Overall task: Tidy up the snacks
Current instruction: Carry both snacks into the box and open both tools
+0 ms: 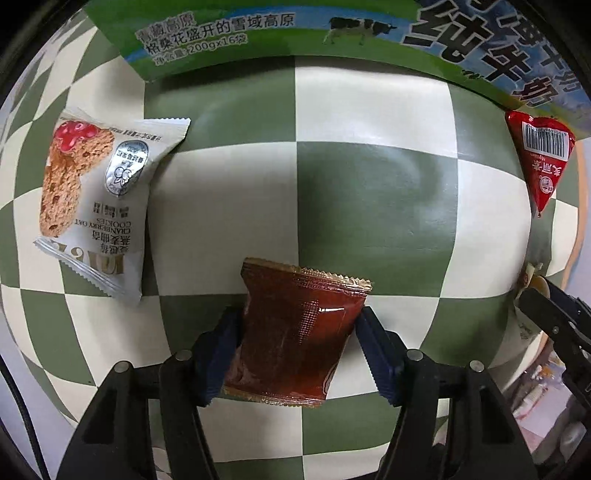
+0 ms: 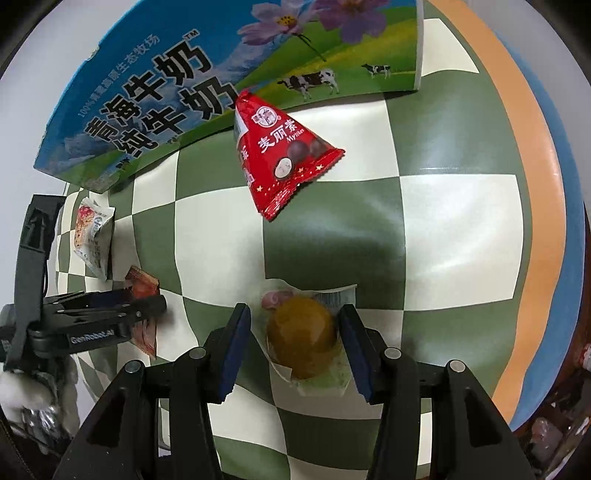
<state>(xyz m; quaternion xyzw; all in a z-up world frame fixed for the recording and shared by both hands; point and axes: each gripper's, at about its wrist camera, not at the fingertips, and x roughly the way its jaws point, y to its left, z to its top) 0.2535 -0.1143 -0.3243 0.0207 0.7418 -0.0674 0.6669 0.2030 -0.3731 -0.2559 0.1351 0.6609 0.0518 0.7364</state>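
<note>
My left gripper (image 1: 297, 350) has its blue pads against both sides of a brown-red snack packet (image 1: 295, 332) that lies on the checkered cloth; it looks shut on it. My right gripper (image 2: 295, 347) straddles a clear-wrapped orange-brown jelly cup (image 2: 303, 338); the right pad touches it, the left pad stands off with a gap, so it is open. A white cranberry oat cookie packet (image 1: 96, 199) lies at the left, also in the right wrist view (image 2: 94, 236). A red triangular chocolate packet (image 2: 284, 155) lies by the box, also in the left wrist view (image 1: 541, 162).
A green-and-blue milk carton box (image 2: 147, 103) stands at the back of the table, also in the left wrist view (image 1: 295, 33). The green-and-cream checkered cloth (image 1: 369, 184) covers the table. The table's orange and blue edge (image 2: 546, 221) runs along the right.
</note>
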